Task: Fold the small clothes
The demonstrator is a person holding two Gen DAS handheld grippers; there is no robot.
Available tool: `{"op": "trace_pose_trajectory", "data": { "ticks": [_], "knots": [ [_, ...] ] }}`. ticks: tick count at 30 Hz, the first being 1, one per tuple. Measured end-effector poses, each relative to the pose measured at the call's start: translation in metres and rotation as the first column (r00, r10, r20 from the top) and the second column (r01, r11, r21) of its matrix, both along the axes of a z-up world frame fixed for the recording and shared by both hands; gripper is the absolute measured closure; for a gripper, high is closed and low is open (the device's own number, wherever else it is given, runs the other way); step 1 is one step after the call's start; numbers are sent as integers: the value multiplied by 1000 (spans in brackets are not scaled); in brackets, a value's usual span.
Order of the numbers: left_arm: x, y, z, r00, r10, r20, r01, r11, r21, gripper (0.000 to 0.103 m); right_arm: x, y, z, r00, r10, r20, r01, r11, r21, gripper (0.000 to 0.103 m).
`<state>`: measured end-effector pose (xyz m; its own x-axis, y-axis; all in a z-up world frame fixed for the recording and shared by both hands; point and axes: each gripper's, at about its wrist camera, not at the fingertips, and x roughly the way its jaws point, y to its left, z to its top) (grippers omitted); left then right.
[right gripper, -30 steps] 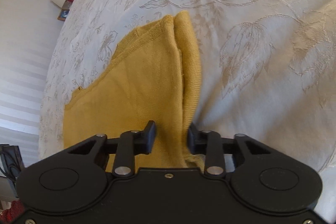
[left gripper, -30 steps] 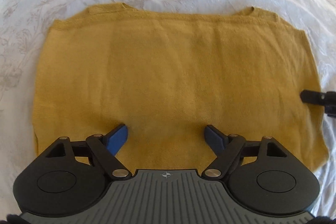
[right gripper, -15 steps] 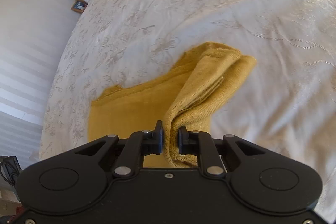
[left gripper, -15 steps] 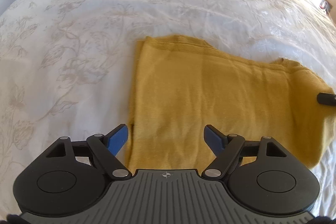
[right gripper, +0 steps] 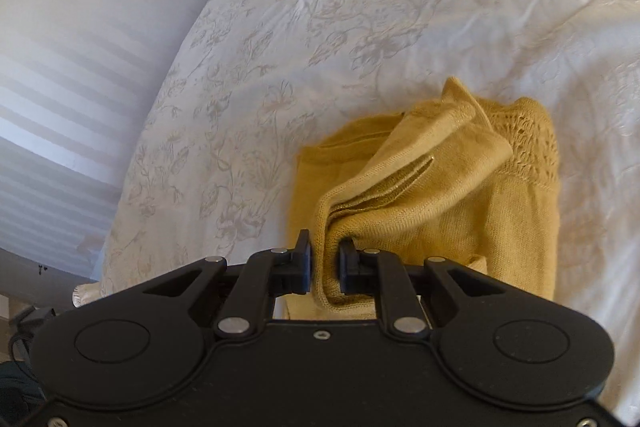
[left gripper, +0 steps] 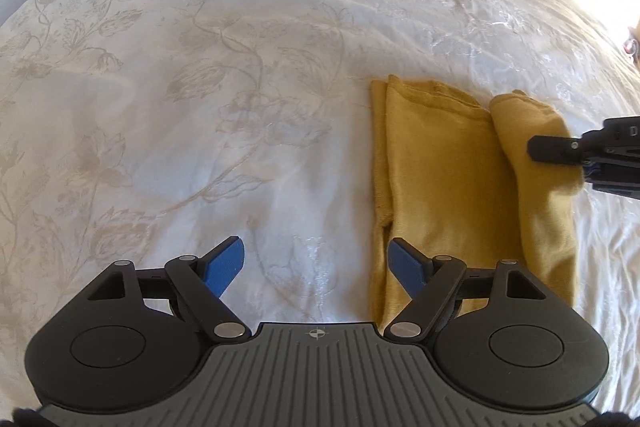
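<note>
Fingers [left gripper: 316,269] of my left hand are spread, pinching nothing, above the bedspread [left gripper: 200,87] just beside the yellow top [left gripper: 440,187]; its near end is cut off.

My right fingers [right gripper: 324,267] pinch a bunched fold of the top [right gripper: 420,195]. Layers could slip unevenly; what lies beneath is hidden.

Bright daylight floods in from ahead and to the right of the left tool [left gripper: 316,263], blowing out that corner. The bedspread [left gripper: 240,67] glares in patches. Both fisheye views bend strongly at the edges; the right view is slightly motion-blurred.
</note>
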<state>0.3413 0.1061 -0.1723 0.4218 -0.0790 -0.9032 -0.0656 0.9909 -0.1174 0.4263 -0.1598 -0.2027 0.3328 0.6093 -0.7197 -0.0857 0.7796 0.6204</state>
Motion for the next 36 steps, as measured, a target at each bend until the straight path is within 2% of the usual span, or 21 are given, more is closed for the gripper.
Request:
{"op": "trace_pose_trajectory", "data": {
  "ticks": [5,8,10,13,15,16,21,25,29,31,33,34,35,36],
  "knots": [
    [2,17,-3,1000,9,-12,-10,1000,-12,25,-5,35,-17,998,50,-34,-53,996,-73,80],
    [5,23,-7,1000,11,-24,-12,999,-32,24,-7,47,-24,995,84,-56,-90,990,-106,74],
    [9,24,-8,999,8,-31,-9,999,-43,25,-13,49,-17,991,124,-41,-127,989,-82,72],
    [17,24,-11,999,-5,-37,3,998,-65,25,-23,44,1,988,157,11,-157,988,2,71],
    [25,23,-11,999,-19,-40,15,996,-85,25,-27,36,12,990,133,48,-134,991,7,61],
    [29,21,-11,999,-29,-39,25,995,-97,25,-29,30,16,992,113,63,-113,994,-6,55],
    [56,11,-8,996,-84,-13,82,986,-144,25,-45,6,18,991,89,97,-74,987,-146,53],
    [75,-2,-6,993,-118,-1,116,980,-159,25,-62,17,9,978,172,117,-140,960,-243,37],
    [83,-8,-8,989,-144,-19,137,969,-205,25,-72,37,-2,959,251,130,-200,927,-317,28],
    [83,-11,-9,985,-169,-36,156,960,-231,25,-72,48,-7,948,285,141,-221,910,-351,28],
    [81,-13,-11,979,-195,-55,175,951,-254,25,-72,58,-11,934,325,151,-244,885,-396,31],
    [79,-14,-11,977,-204,-63,180,947,-264,24,-72,61,-12,928,344,144,-260,874,-411,49],
    [77,-15,-12,975,-209,-72,182,944,-276,24,-71,62,-12,926,353,134,-272,871,-410,93],
    [75,-16,-14,974,-213,-81,181,939,-294,24,-71,60,-11,928,348,132,-273,878,-393,88]
  ]
}}
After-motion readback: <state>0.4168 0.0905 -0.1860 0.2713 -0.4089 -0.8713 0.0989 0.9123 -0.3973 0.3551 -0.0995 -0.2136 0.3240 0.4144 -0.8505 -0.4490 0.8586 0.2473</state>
